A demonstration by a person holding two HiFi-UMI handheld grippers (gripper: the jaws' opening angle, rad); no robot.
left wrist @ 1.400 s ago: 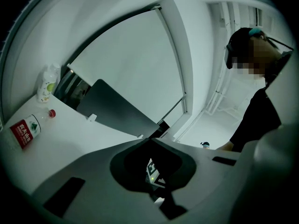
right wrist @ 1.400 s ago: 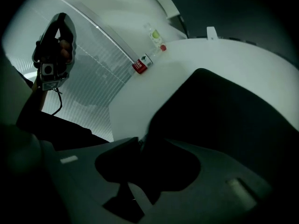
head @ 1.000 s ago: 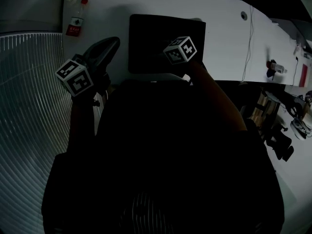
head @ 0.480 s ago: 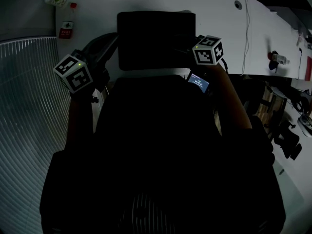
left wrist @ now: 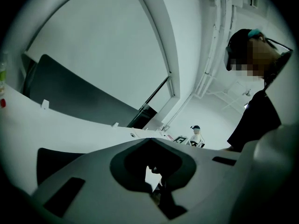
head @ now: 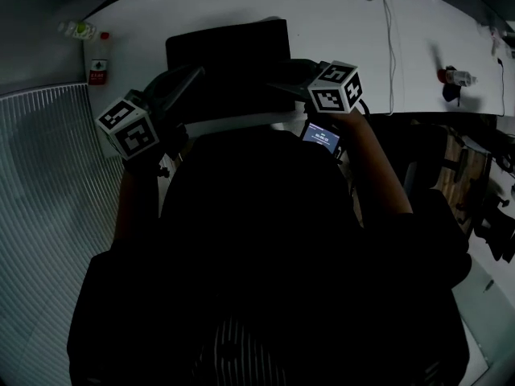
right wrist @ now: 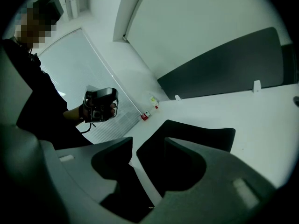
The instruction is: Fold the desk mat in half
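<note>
Status: mat point(head: 228, 63) lay flat on the table point(head: 338, 14), neither hand on it; I judged the fold likely done | my left fingers point(left wrist: 84, 171) were together, empty; my right fingers point(right wrist: 224, 171) had just been closing partway, nothing between them

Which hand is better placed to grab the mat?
Probably right: the right hand-held gripper, jaws just closed partway yet apart and empty, faces the desk mat. The left hand-held gripper looks shut, aimed elsewhere.

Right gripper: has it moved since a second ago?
Yes: the right gripper went rightward across the desk mat to its right edge; jaws just closed partway, nothing between.
</note>
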